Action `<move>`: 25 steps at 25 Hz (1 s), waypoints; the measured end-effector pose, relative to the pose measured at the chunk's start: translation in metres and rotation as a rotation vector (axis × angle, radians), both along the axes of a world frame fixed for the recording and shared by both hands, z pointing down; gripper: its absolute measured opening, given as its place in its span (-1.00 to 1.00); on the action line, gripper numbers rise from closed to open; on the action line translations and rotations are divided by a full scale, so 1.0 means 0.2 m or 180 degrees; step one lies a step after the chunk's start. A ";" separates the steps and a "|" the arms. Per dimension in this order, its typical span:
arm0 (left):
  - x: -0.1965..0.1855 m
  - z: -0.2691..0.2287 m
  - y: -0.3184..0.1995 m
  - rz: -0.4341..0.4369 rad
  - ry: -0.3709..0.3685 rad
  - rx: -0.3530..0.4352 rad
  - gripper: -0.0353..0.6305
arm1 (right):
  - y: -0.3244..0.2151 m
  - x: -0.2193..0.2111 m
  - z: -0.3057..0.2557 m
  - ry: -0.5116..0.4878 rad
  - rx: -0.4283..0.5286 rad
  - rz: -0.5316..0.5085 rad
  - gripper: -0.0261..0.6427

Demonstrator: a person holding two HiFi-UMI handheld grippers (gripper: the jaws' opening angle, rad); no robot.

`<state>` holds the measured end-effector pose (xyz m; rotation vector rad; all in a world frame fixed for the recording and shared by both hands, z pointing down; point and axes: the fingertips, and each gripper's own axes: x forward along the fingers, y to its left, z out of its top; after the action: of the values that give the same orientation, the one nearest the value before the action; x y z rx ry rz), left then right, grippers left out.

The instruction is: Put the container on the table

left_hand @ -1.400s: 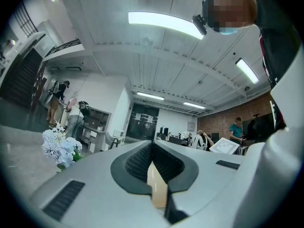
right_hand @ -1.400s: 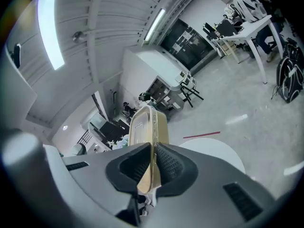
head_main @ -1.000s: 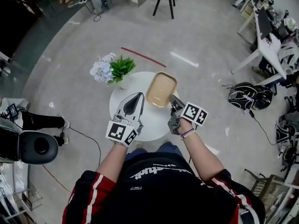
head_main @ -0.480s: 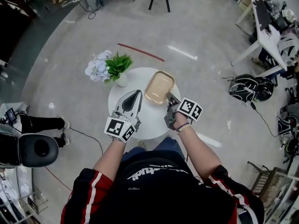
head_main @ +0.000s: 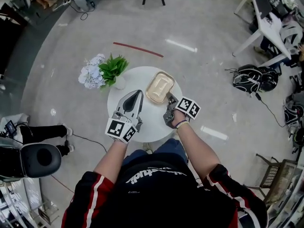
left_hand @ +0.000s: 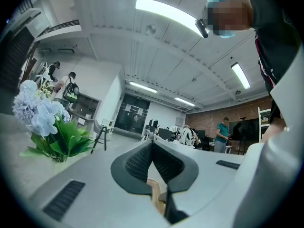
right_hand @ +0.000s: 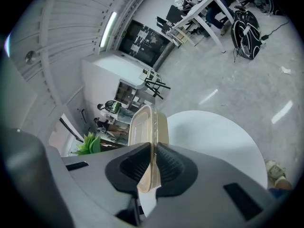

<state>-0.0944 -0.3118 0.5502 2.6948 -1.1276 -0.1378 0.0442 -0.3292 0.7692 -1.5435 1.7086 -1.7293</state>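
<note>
Container (right_hand: 147, 122) rim sits clamped between the pads of the right tongs (right_hand: 153, 149), gripped at its near edge. From there the tan container reaches away over the far right part of the round white worktop (head_main: 151, 123). Whether its base touches the top cannot be told. Just to its left, the left tongs (head_main: 137, 94) are together and empty, low over the worktop. Flowers (head_main: 101, 71) stand at the worktop's far left edge, apart from both tongs and clear of the container.

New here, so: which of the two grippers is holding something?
The right gripper, gripping the tan container by its rim; the left gripper is shut, empty.
</note>
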 end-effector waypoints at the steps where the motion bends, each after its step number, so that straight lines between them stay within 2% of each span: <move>1: 0.01 0.01 -0.01 0.0021 -0.0009 -0.0004 -0.82 | 0.00 0.00 0.04 -0.0003 -0.0041 0.0024 -0.76; 10: -0.01 0.15 -0.05 0.0109 -0.0136 -0.0092 -0.82 | 0.00 0.01 0.27 -0.0049 -0.0310 0.0191 -0.76; 25: -0.05 0.24 -0.08 0.0136 -0.0171 -0.0182 -0.82 | -0.01 0.01 0.48 -0.0171 -0.0536 0.0375 -0.76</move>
<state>-0.1049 -0.3276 0.5978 2.6846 -1.0711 -0.0260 0.0459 -0.3308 0.8648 -1.6158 1.4483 -1.8764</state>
